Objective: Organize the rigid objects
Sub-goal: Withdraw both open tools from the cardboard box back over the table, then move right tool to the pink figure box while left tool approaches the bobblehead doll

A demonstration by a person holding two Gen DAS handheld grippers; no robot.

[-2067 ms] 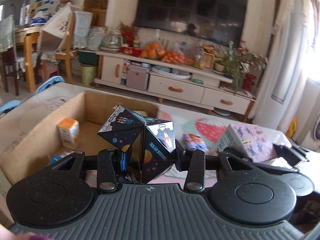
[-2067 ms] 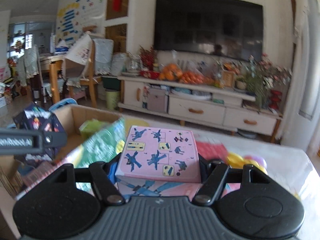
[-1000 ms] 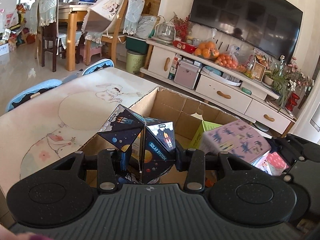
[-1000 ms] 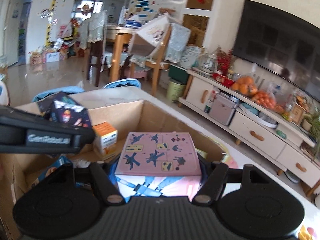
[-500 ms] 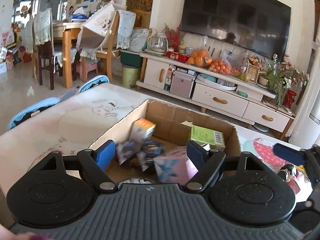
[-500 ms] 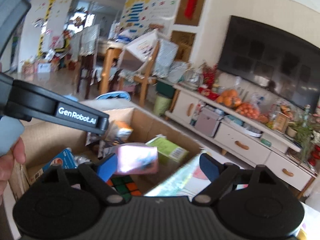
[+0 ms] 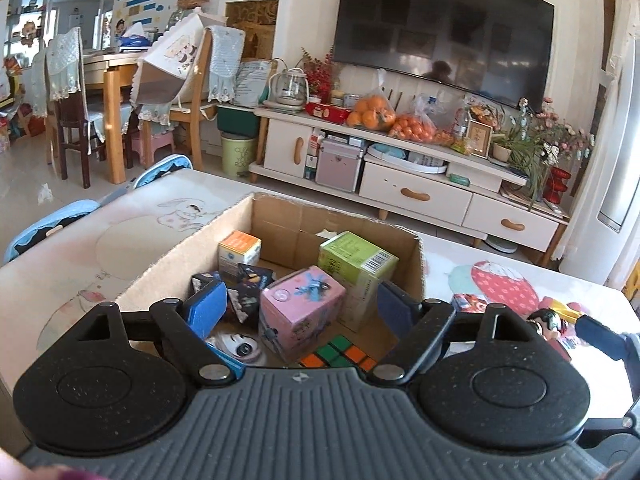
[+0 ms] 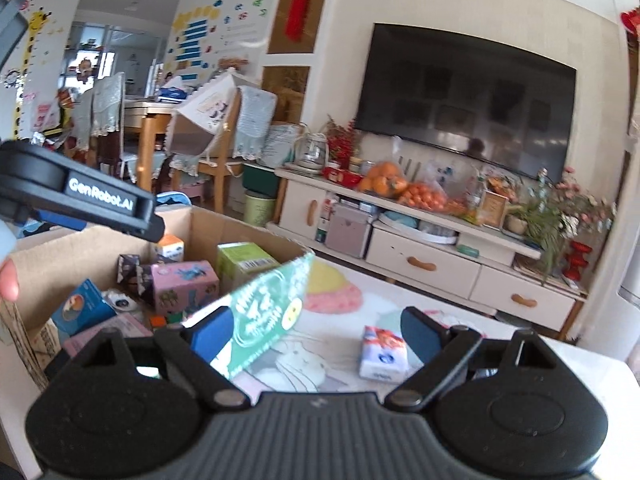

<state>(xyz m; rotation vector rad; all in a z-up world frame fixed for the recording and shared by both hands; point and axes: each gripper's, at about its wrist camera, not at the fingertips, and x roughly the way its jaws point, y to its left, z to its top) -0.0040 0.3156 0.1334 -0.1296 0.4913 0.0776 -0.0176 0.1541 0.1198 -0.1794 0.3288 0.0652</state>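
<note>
Pink printed carton (image 7: pixel 301 307) — a squat rectangular box — lies tilted inside the corrugated cardboard box (image 7: pixel 404 240), between a dark faceted folding cube (image 7: pixel 250 284) and a glossy green carton (image 7: pixel 357 266); a colour-tiled puzzle cube (image 7: pixel 340 354) lies beneath. Left claw (image 7: pixel 298 306) — jaws opening, empty — hovers above the box. Right claw (image 8: pixel 316 330) stands spread, empty, over the patterned surface (image 8: pixel 332 292), near a small soft packet (image 8: pixel 383 354).
</note>
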